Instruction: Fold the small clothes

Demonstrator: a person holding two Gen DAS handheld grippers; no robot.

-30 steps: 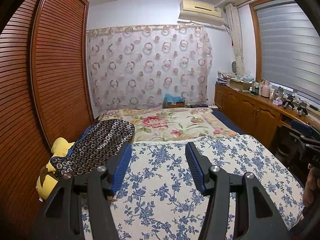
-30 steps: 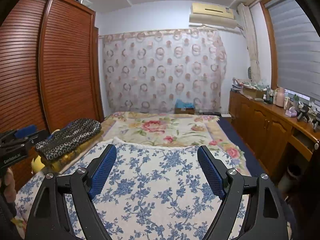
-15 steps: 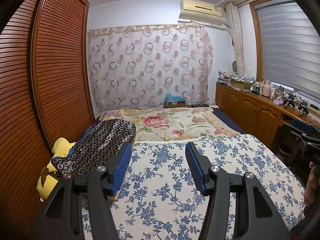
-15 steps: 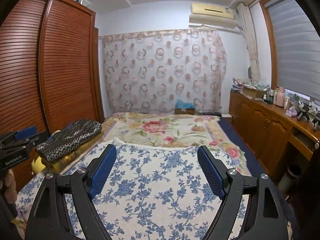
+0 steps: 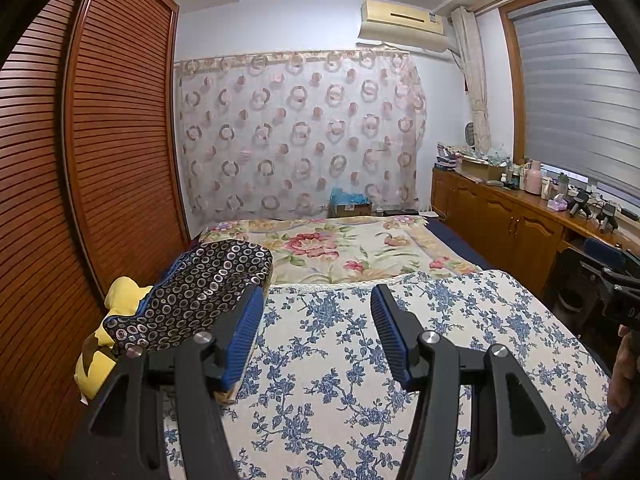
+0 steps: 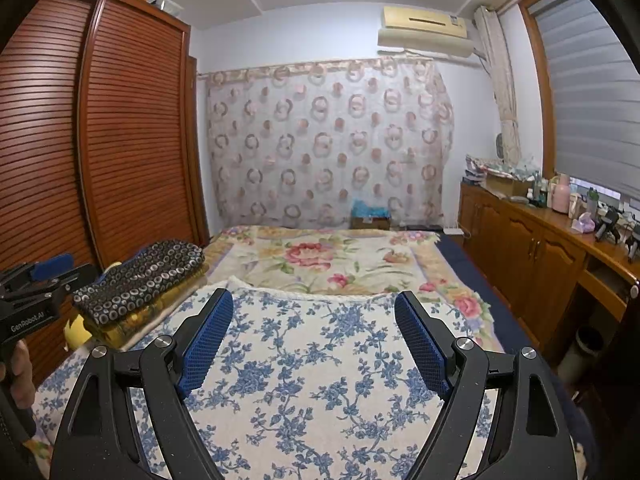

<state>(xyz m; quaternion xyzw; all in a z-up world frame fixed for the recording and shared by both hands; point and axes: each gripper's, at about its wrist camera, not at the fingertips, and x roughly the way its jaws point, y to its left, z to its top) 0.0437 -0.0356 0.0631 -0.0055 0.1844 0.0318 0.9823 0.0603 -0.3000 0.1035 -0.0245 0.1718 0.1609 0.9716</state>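
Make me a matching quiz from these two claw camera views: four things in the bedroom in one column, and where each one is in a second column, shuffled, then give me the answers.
Things
1. dark circle-print cloth
2. air conditioner
3. louvered wooden wardrobe
4. pink bottle

Places
A. high on the far wall, above the curtain
B. on the wooden cabinet counter under the window
C. along the left side of the bed
D. folded at the bed's left edge, on a yellow item

Pairs: 1-D, 2-A, 3-C, 4-B
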